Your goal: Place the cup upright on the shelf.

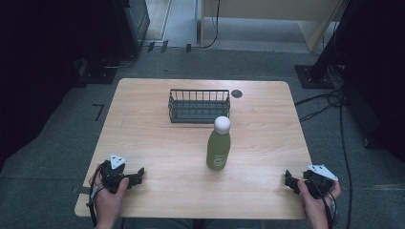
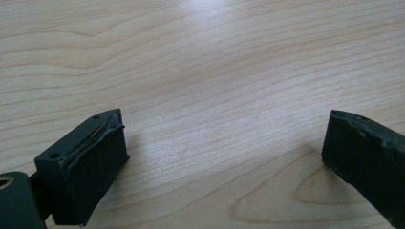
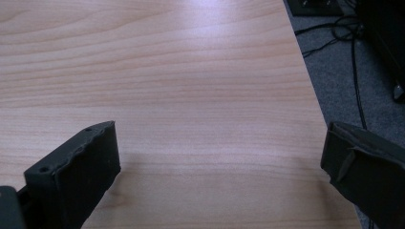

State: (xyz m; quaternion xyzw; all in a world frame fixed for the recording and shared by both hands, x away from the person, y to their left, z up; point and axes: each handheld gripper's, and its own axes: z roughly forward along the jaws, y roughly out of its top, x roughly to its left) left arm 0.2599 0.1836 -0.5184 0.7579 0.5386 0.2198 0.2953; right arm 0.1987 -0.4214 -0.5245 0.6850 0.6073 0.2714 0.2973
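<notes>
Nearest the viewer, two hands come in from the bottom edge of a light wood table (image 1: 157, 143), each w/ a black two-jaw gripper. The left gripper (image 1: 138, 174) rests near the front-left corner, the right gripper (image 1: 288, 179) near the front-right corner, both low on the tabletop and angled inward toward the middle. They sit well apart from each other and from everything else, which reads as a parked, ready pose: nothing is held yet.

In the left gripper view, the left gripper's jaws are spread wide w/ bare wood grain between them. The right gripper view shows the same: jaws spread wide, nothing between them, table edge and grey carpet w/ cables off to the side.

Farther in, roughly mid-table and between the two grippers, a green bottle (image 1: 218, 150) w/ a white cap (image 1: 222, 124) stands upright, untouched. It is the item nearest both hands, so prob. the thing to be picked up; standing free like this, it leaves room for jaws to close around its body from either side.

Just behind the bottle, toward the far edge, sits a dark wire basket (image 1: 198, 106), open side up and apparently empty, likely where the bottle goes. A small dark round disc (image 1: 236, 93) lies just beside the basket's right end.

Beyond the table: grey carpet, cables, dark equipment stands.
</notes>
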